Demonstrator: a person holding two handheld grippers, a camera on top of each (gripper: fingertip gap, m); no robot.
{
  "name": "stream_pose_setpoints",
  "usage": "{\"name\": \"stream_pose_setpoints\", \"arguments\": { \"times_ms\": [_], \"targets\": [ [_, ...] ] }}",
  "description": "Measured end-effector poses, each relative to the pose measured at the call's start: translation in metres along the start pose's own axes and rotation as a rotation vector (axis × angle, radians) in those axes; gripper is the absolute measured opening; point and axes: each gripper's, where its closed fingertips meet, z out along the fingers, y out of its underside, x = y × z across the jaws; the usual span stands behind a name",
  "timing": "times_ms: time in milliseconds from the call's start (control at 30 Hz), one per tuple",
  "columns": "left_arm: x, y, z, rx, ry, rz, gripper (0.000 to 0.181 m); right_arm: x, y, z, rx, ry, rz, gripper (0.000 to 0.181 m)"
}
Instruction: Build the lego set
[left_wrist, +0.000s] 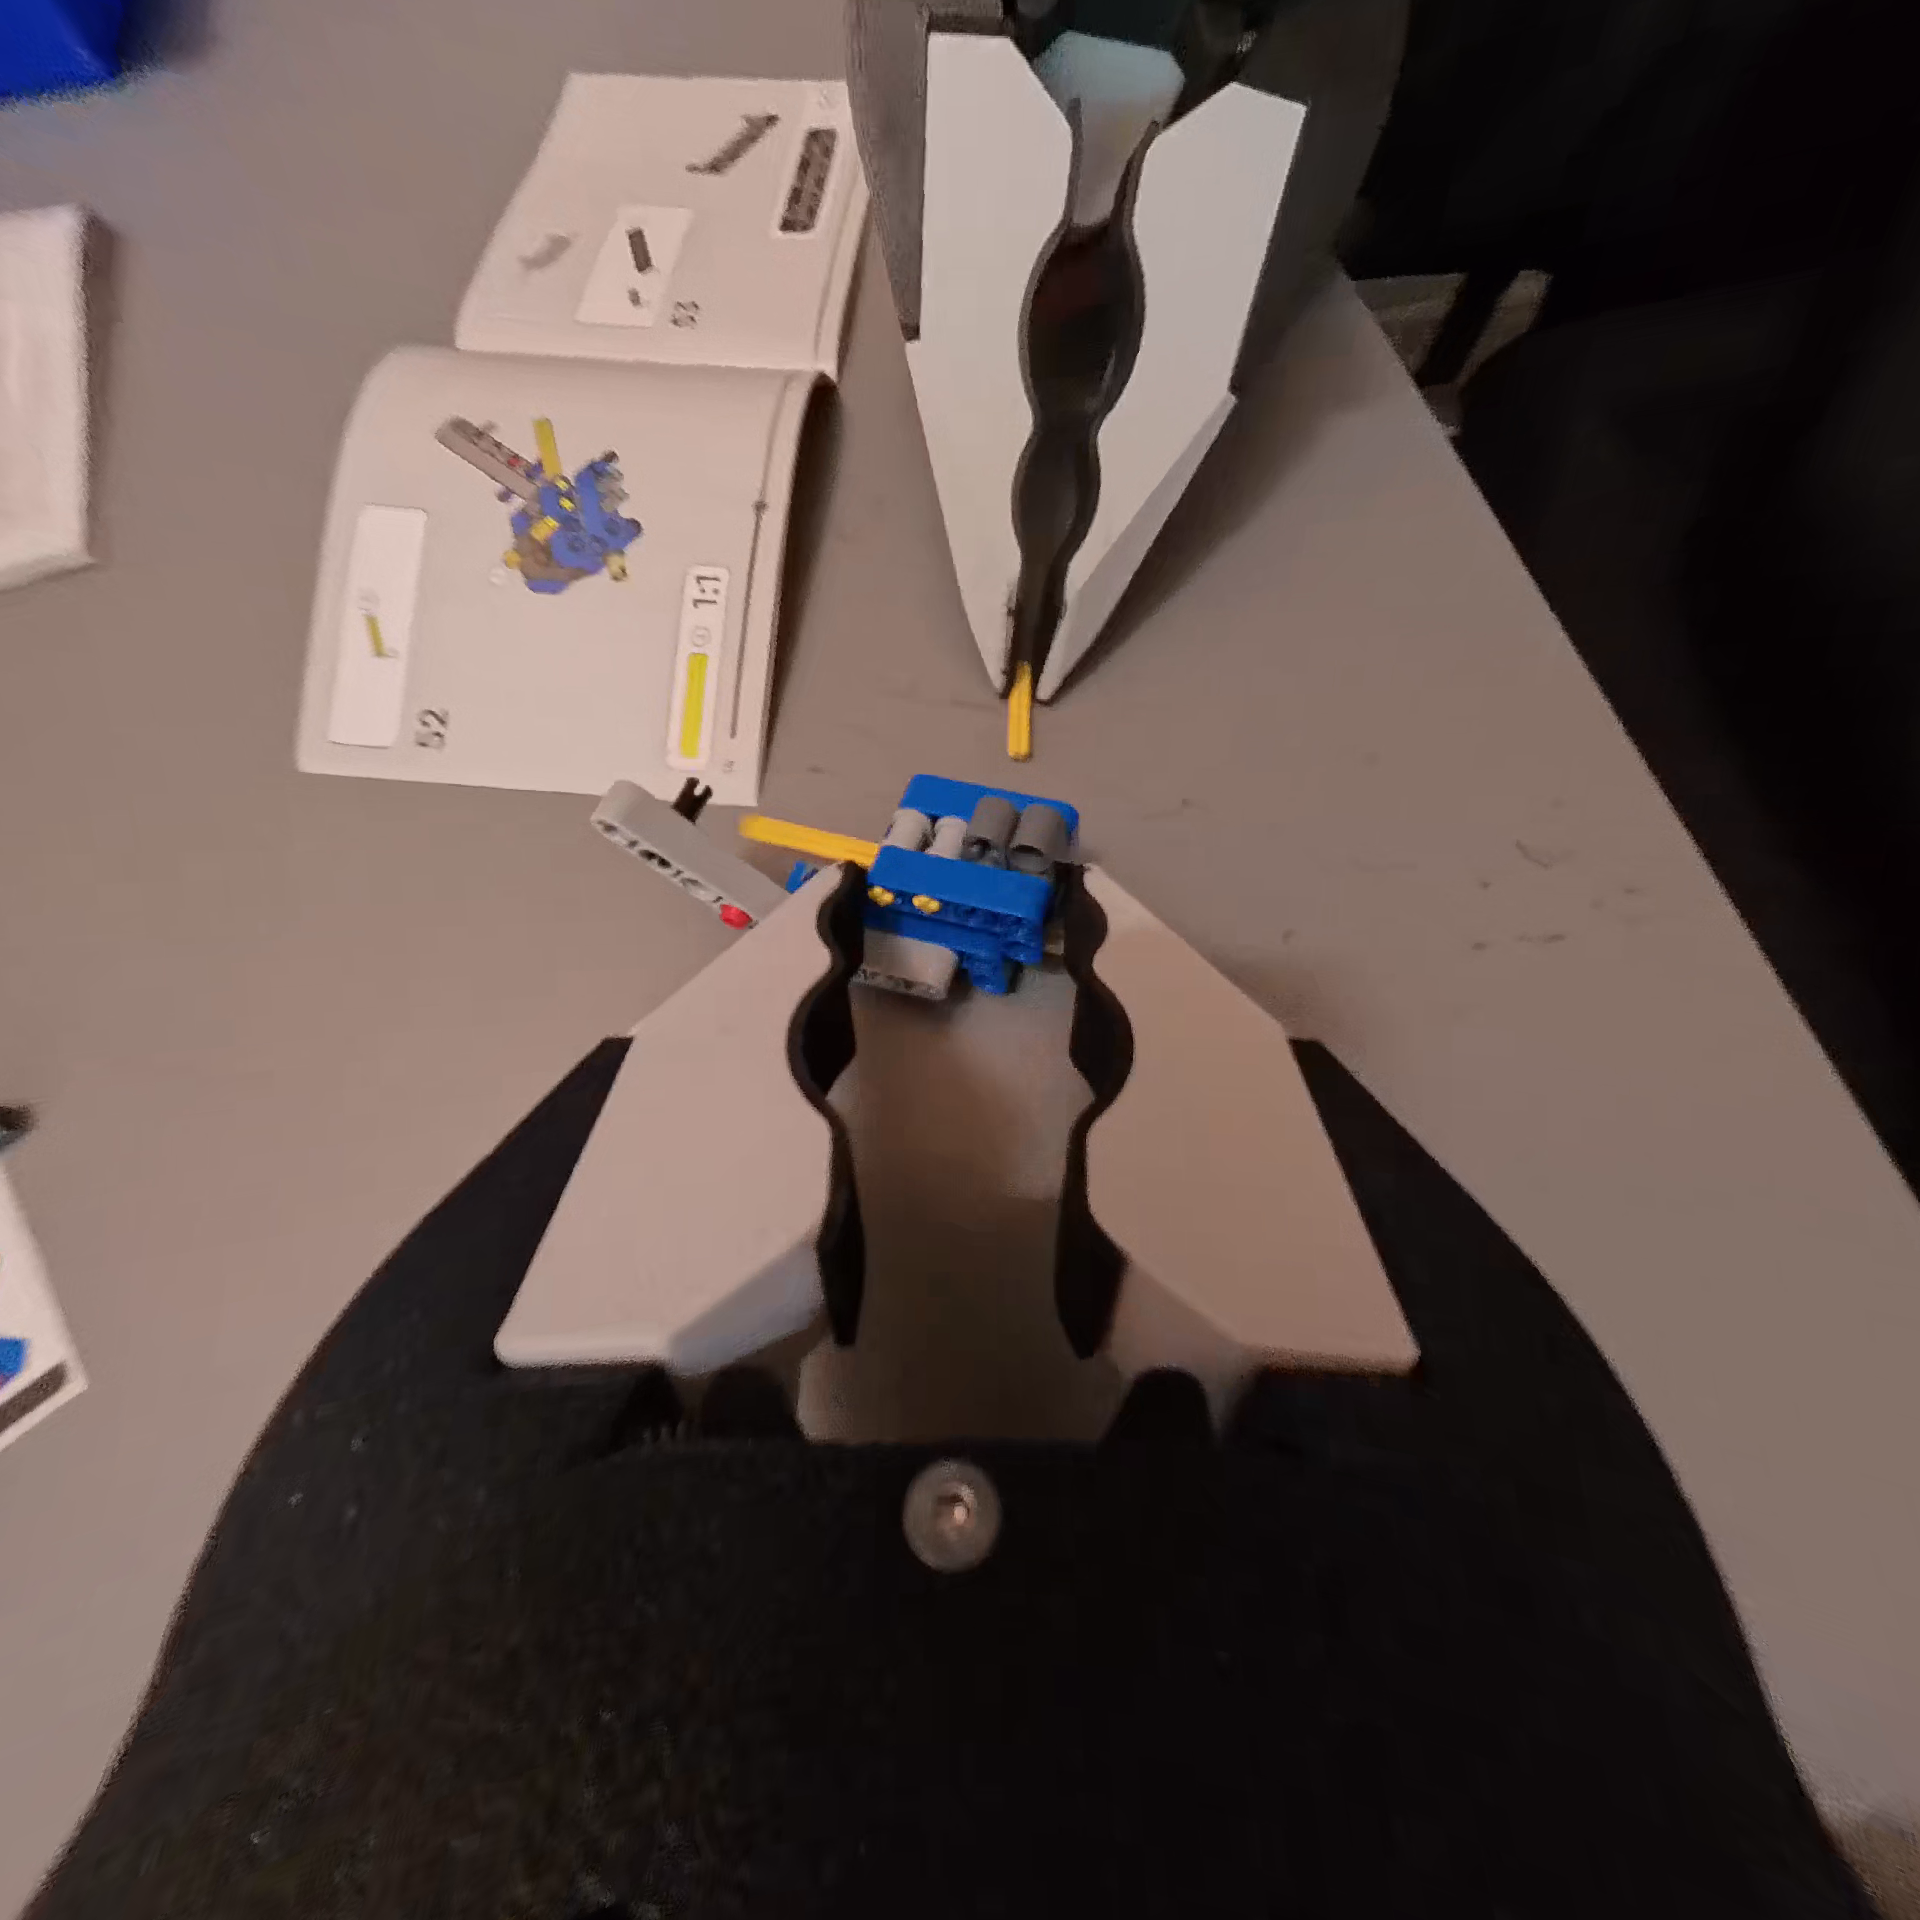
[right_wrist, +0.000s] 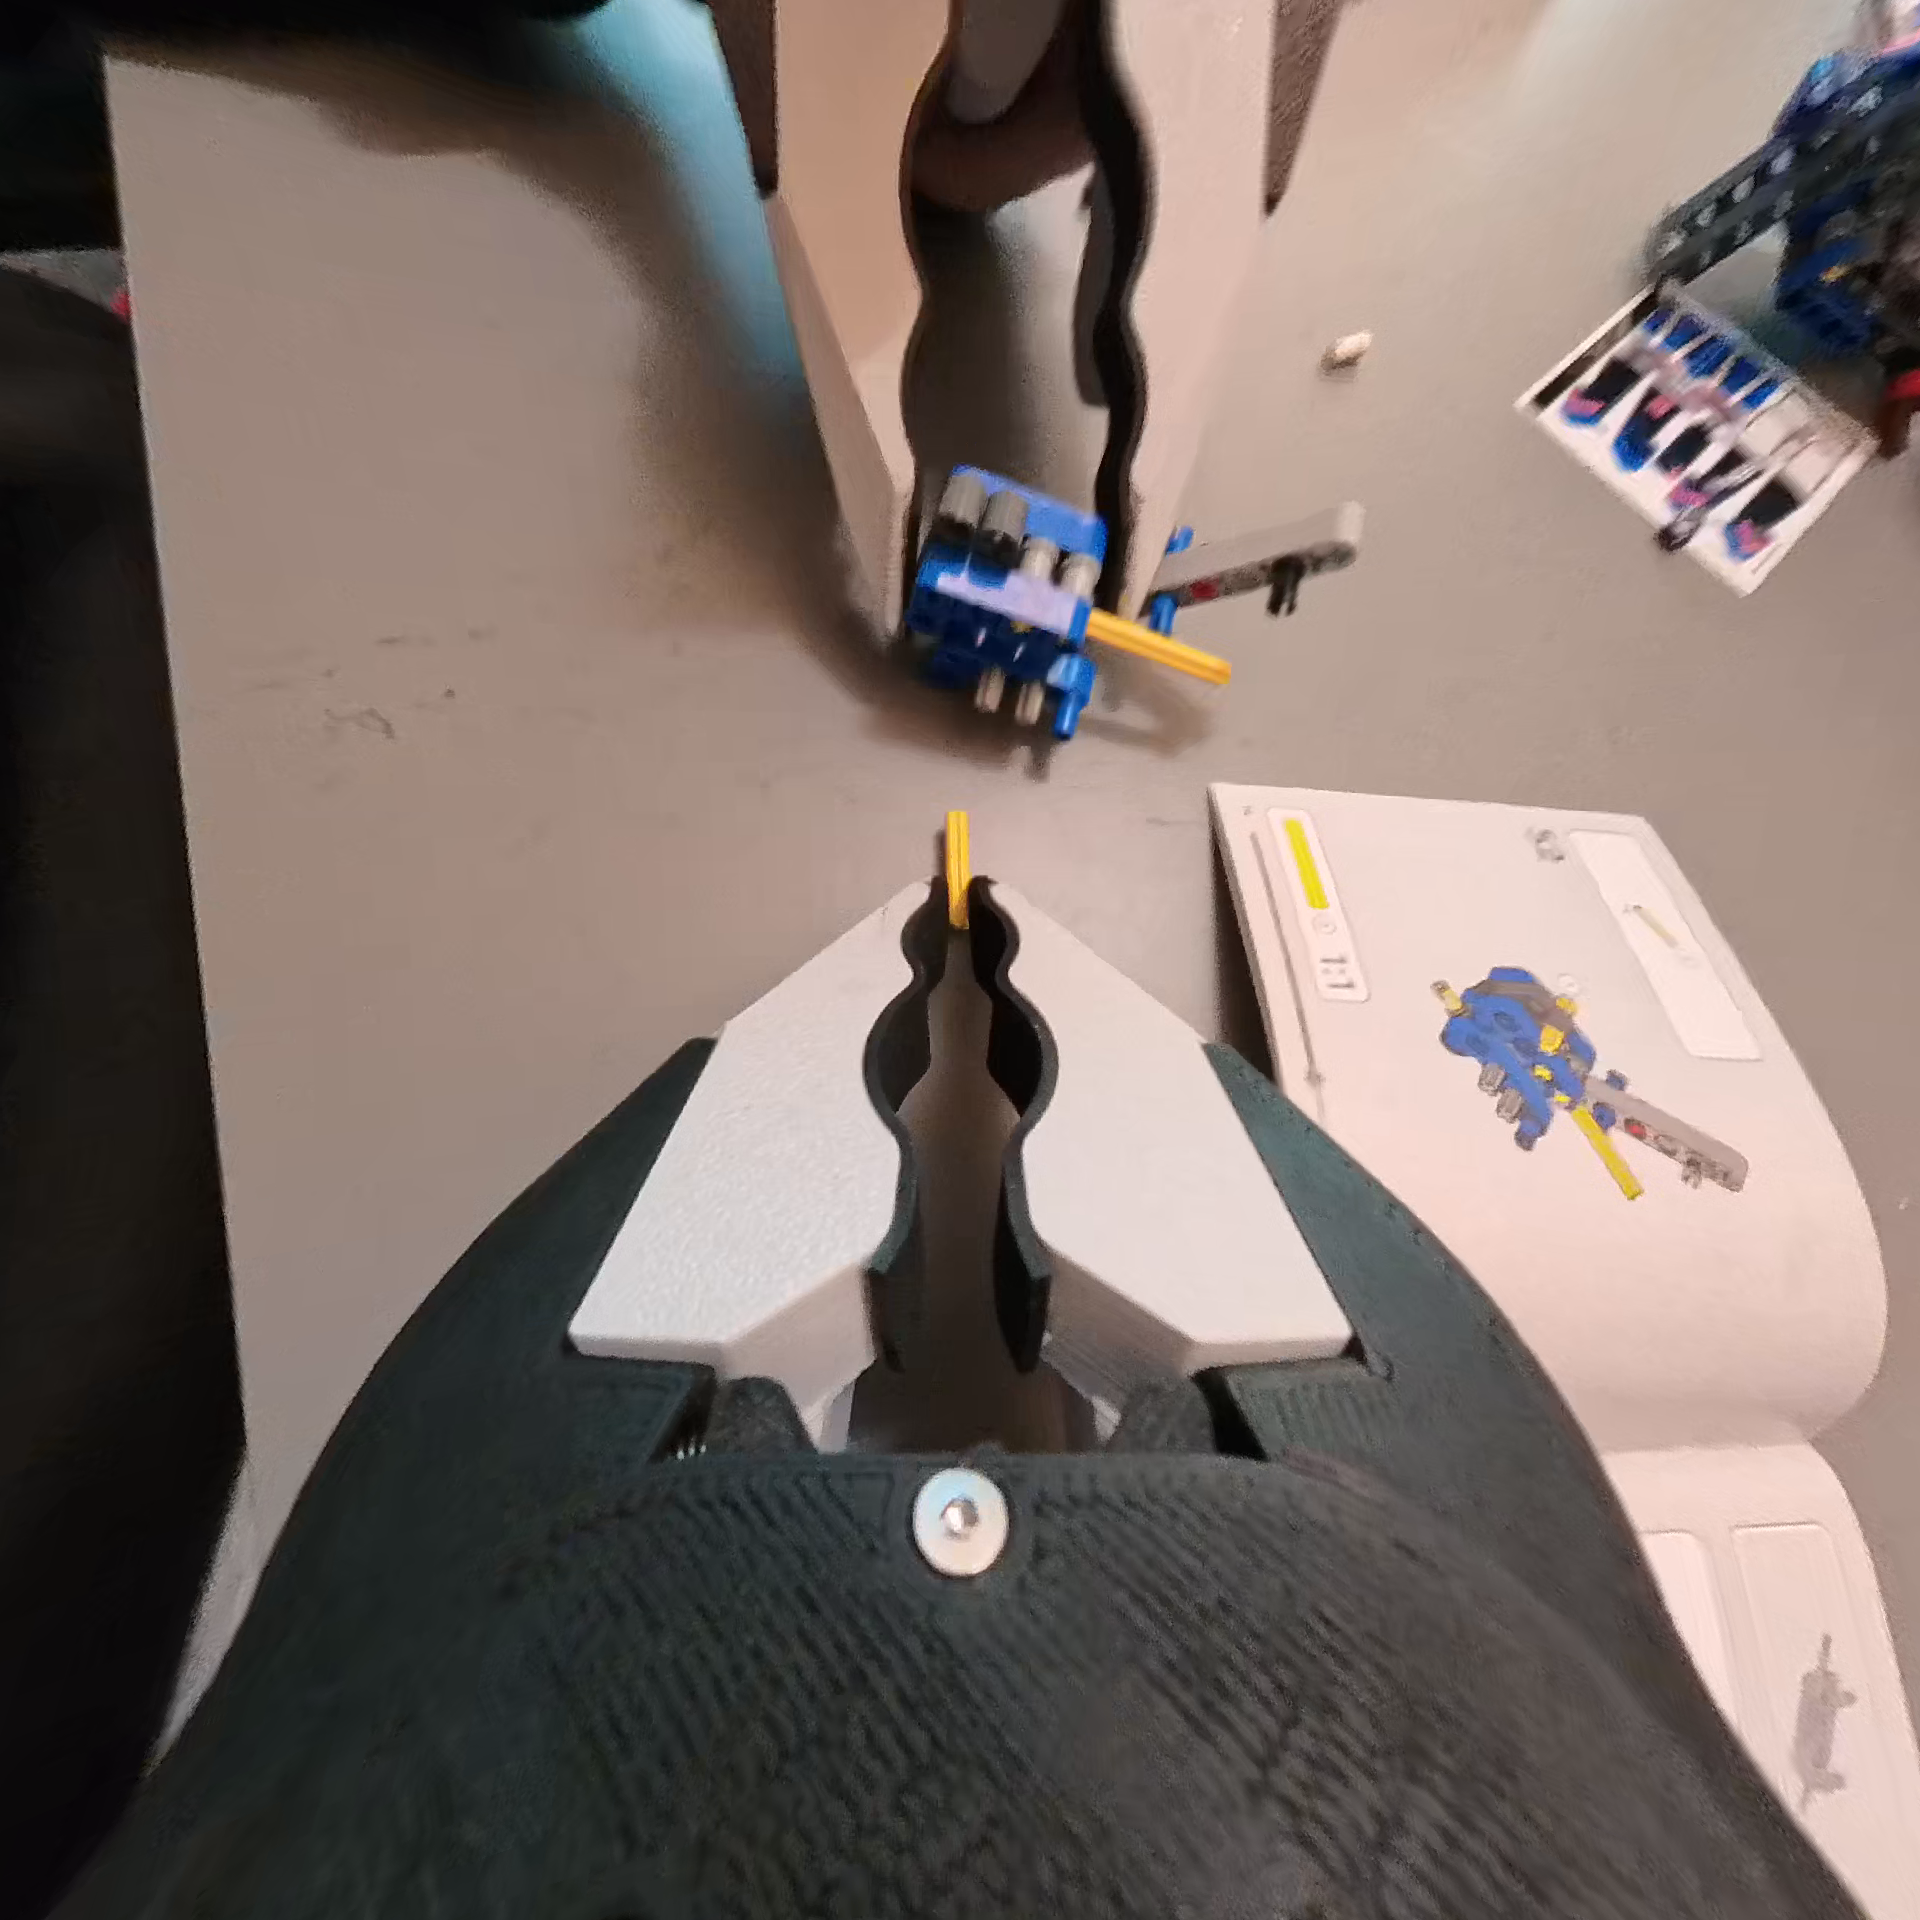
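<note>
My left gripper (left_wrist: 961, 883) is shut on a blue and grey lego assembly (left_wrist: 961, 868), which rests on the grey table (left_wrist: 1351, 831). A yellow axle (left_wrist: 805, 840) sticks out of its left side, next to a light grey beam (left_wrist: 681, 857) with a red pin. My right gripper (right_wrist: 958, 888) is shut on a second yellow axle (right_wrist: 956, 857), whose tip points at the assembly (right_wrist: 1003, 592) a short gap away. In the left wrist view the right gripper (left_wrist: 1023, 686) comes from the far side with that axle (left_wrist: 1020, 722).
An open instruction booklet (left_wrist: 561, 561) lies left of the assembly; in the right wrist view it (right_wrist: 1558, 1091) lies to the right. A sticker sheet (right_wrist: 1704, 447) and a dark blue lego build (right_wrist: 1829, 229) lie at the far right. The table edge (left_wrist: 1558, 582) runs along the right.
</note>
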Motion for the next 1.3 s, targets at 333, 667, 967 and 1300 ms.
{"name": "stream_pose_setpoints", "arguments": {
  "times_ms": [333,667,967,1300],
  "targets": [
    [-0.017,0.002,-0.001,-0.045,-0.274,0.107,0.035,0.014,-0.040,-0.001,0.195,0.152,-0.054,0.003],
    [-0.022,-0.001,0.002,-0.073,-0.367,0.186,0.035,0.018,-0.037,0.005,0.155,0.202,-0.088,0.003],
    [-0.025,-0.001,0.001,-0.092,-0.404,0.236,0.035,0.020,-0.038,0.006,0.161,0.245,-0.173,0.003],
    [-0.027,0.002,-0.001,-0.096,-0.392,0.150,0.035,0.025,-0.044,0.006,0.086,0.443,-0.458,0.003]
  ]
}}
